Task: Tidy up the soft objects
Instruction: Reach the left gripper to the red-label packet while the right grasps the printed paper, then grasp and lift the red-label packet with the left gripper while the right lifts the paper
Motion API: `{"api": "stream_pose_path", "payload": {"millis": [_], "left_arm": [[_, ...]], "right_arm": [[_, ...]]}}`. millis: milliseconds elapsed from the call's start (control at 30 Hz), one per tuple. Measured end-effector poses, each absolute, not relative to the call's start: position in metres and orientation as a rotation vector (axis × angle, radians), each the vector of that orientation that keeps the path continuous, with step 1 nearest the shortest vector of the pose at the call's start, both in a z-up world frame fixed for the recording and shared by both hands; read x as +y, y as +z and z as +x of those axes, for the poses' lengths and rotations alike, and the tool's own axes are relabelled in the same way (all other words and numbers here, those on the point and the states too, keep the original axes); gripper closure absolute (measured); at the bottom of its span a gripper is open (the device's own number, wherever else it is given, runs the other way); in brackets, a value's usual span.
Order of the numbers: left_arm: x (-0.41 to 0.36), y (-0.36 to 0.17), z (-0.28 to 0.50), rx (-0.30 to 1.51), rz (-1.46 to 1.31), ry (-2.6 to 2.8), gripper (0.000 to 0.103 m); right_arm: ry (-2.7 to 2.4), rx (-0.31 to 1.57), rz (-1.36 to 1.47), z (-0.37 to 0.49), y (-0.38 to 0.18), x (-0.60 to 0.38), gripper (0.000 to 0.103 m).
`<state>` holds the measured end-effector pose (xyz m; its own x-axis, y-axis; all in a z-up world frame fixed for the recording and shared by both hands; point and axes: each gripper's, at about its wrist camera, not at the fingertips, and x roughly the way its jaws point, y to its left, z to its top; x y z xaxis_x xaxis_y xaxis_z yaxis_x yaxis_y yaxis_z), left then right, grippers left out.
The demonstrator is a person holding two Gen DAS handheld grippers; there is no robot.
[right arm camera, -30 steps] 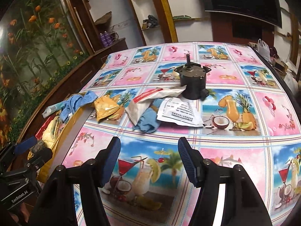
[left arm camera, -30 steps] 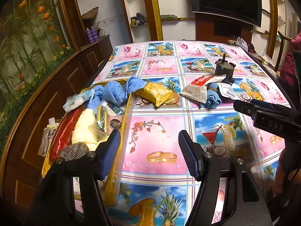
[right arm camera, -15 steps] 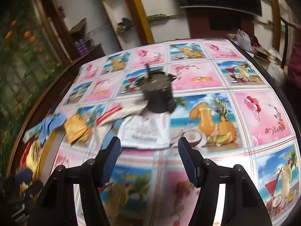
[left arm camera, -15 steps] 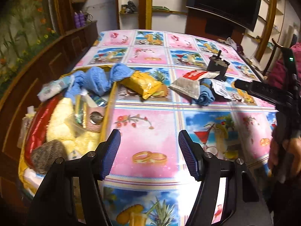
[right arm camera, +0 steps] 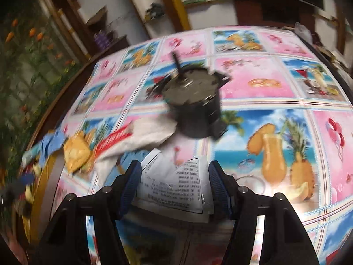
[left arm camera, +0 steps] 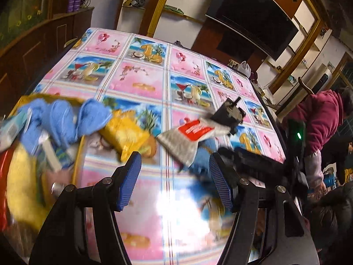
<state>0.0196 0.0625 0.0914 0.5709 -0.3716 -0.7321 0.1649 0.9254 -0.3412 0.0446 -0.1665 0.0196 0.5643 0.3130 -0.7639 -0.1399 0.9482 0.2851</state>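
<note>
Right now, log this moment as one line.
left gripper: open, empty | right gripper: open, over white printed packet | dark motor: behind packet | tray: filled

Both grippers swing in toward the black motor

Our right gripper (right arm camera: 173, 186) has closed in on the pile in front of the black motor (right arm camera: 194, 101): a second ago the white printed packet (right arm camera: 176, 190) lay well ahead of its tips, now the packet sits between the spread jaws, contact unclear. Our left gripper (left arm camera: 175, 180) has turned away from the yellow tray (left arm camera: 77, 167) toward the motor, so the grey-and-red pouch (left arm camera: 187, 139) now lies just ahead of it.
</note>
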Motion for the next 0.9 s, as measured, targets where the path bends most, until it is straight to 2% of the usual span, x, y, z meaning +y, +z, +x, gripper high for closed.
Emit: {"api": "stream_pose_path", "payload": {"millis": [200, 433, 567, 667, 767, 900], "left_arm": [[0.039, 0.071, 0.067, 0.954, -0.155, -0.330, 0.039], [0.005, 0.055, 0.120, 0.964, 0.002, -0.363, 0.039], [-0.001, 0.025, 0.146, 1.123, -0.085, -0.369, 0.037], [0.005, 0.022, 0.140, 1.215, -0.204, -0.420, 0.034], [-0.006, 0.022, 0.119, 1.320, -0.200, -0.534, 0.034], [-0.016, 0.032, 0.082, 1.305, -0.115, -0.586, 0.034]], "right_arm": [[0.458, 1.057, -0.050, 0.018, 0.021, -0.127, 0.040], [0.451, 1.060, 0.062, 0.017, 0.023, -0.145, 0.039], [0.442, 1.051, 0.078, 0.018, 0.022, -0.148, 0.039], [0.438, 1.048, 0.055, 0.017, 0.021, -0.143, 0.034], [0.427, 1.057, 0.046, 0.019, 0.021, -0.144, 0.031], [0.441, 1.083, 0.034, 0.019, 0.021, -0.152, 0.028]]}}
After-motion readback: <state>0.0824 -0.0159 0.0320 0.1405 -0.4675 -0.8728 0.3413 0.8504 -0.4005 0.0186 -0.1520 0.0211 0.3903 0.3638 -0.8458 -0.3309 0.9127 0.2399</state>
